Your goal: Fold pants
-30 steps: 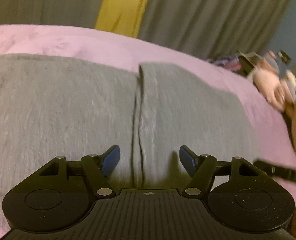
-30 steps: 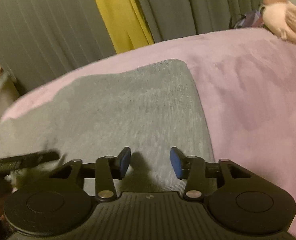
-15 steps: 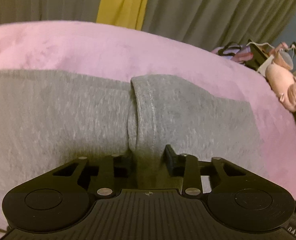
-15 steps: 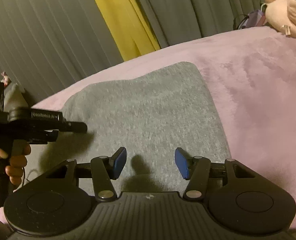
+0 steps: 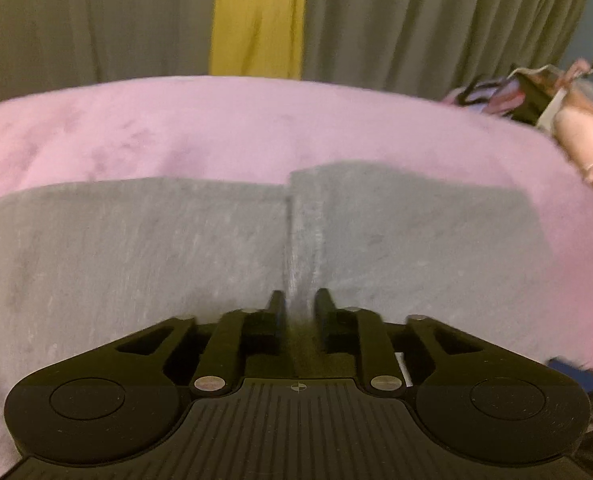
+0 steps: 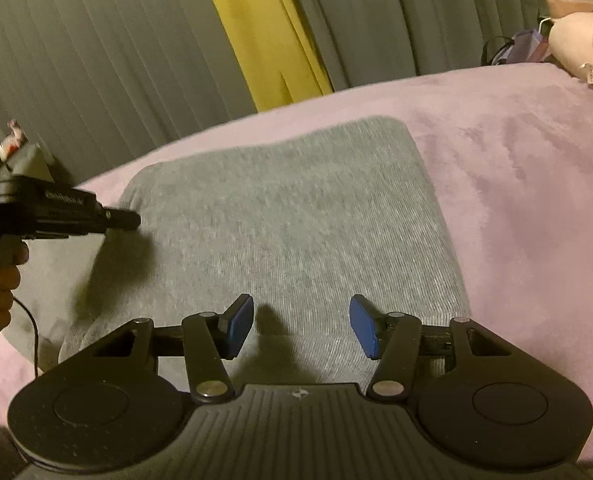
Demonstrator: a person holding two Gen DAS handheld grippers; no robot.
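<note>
Left gripper (image 5: pixel 299 305), jaws just closed, pinches the grey pants' (image 5: pixel 136 248) centre ridge; right gripper (image 6: pixel 301 327) hovers half-open, empty, fold poised to begin.

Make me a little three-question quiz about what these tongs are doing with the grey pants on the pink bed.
1. True or false: the left tongs are pinching a ridge of the grey pants.
2. What lies between the fingers of the right tongs? A) gathered fabric B) nothing gripped, only flat pants beneath C) the plush toy
3. What colour is the blanket under the pants?

Key: 1 true; 2 B; 3 pink.
</note>
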